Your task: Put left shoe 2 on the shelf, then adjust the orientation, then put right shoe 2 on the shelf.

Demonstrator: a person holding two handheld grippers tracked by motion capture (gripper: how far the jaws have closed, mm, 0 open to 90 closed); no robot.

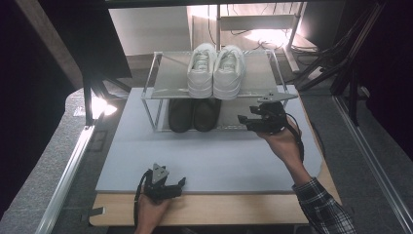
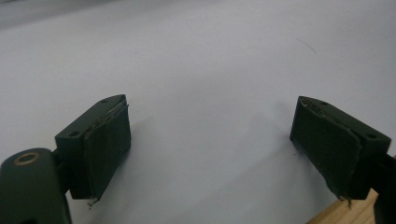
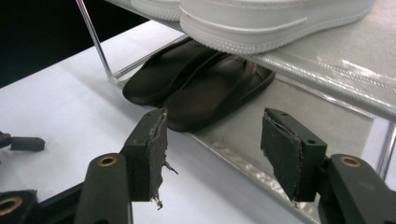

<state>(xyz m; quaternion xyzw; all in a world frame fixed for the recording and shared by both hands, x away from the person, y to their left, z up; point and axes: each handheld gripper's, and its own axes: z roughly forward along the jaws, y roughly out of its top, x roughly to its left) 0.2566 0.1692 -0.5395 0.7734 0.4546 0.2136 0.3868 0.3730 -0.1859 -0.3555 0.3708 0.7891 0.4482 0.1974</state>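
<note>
A pair of white sneakers (image 1: 215, 70) (image 3: 261, 18) stands on the top shelf of a two-tier metal shoe rack (image 1: 165, 83). Below them a pair of black slippers (image 1: 193, 114) (image 3: 201, 88) lies on the lower shelf (image 3: 317, 112). My right gripper (image 1: 245, 123) (image 3: 212, 140) is open just in front of the lower shelf, to the right of the slippers, with nothing between its pads. My left gripper (image 1: 181, 186) (image 2: 210, 140) rests open at the front edge of the grey mat (image 2: 210, 56), holding nothing.
The rack stands at the back of the grey mat (image 1: 214, 161), which covers most of a wooden table (image 1: 219, 209). A thin rack post (image 3: 93, 37) rises left of the slippers. Stands and cables crowd the floor at the back right (image 1: 336, 58).
</note>
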